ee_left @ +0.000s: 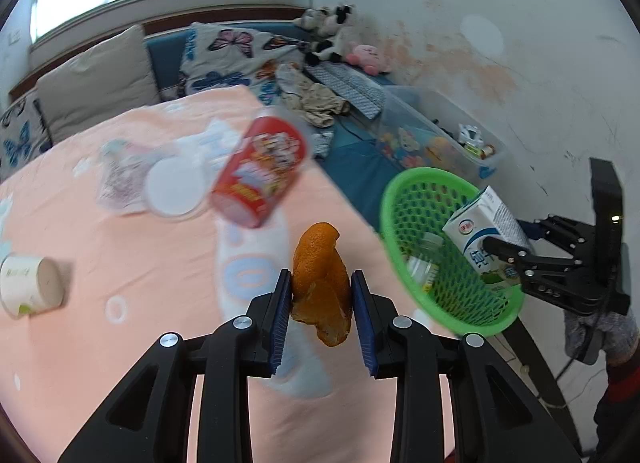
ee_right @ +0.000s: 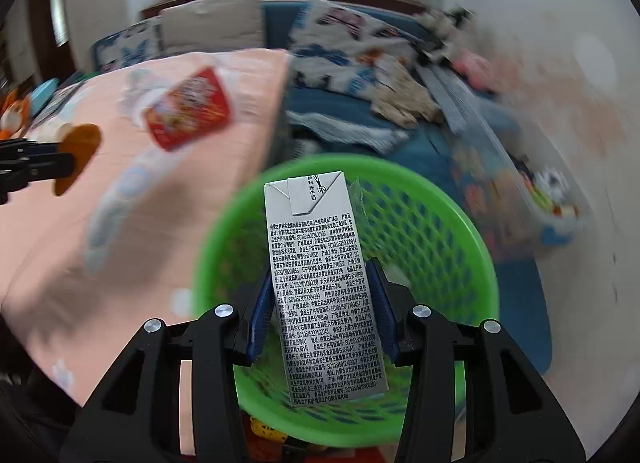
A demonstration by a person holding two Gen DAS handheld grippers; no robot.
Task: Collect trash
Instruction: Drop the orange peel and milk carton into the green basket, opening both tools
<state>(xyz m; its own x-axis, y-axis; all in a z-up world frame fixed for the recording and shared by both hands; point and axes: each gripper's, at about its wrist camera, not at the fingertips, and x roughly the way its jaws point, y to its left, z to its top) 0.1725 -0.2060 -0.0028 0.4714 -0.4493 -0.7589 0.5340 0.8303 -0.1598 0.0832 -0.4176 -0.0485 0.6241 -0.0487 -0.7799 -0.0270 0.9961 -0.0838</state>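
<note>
My left gripper (ee_left: 321, 301) is shut on an orange peel (ee_left: 320, 283), held above the peach cloth of the table (ee_left: 120, 343). To its right stands a green mesh basket (ee_left: 404, 191) with a clear bottle (ee_left: 424, 263) inside. My right gripper (ee_right: 322, 311) is shut on a white milk carton (ee_right: 324, 291) and holds it over the green basket (ee_right: 448, 231). In the left wrist view that carton (ee_left: 480, 227) hangs at the basket's right rim in the right gripper (ee_left: 504, 255). The left gripper (ee_right: 36, 167) with the peel (ee_right: 78, 155) shows at the left edge.
A red snack can (ee_left: 260, 171), a white lid (ee_left: 174, 187) on a wrapper and a paper cup (ee_left: 30, 287) lie on the cloth. Behind are a blue sofa with butterfly cushions (ee_left: 224, 59), plush toys (ee_left: 332, 35) and a clear storage box (ee_left: 436, 135) by the wall.
</note>
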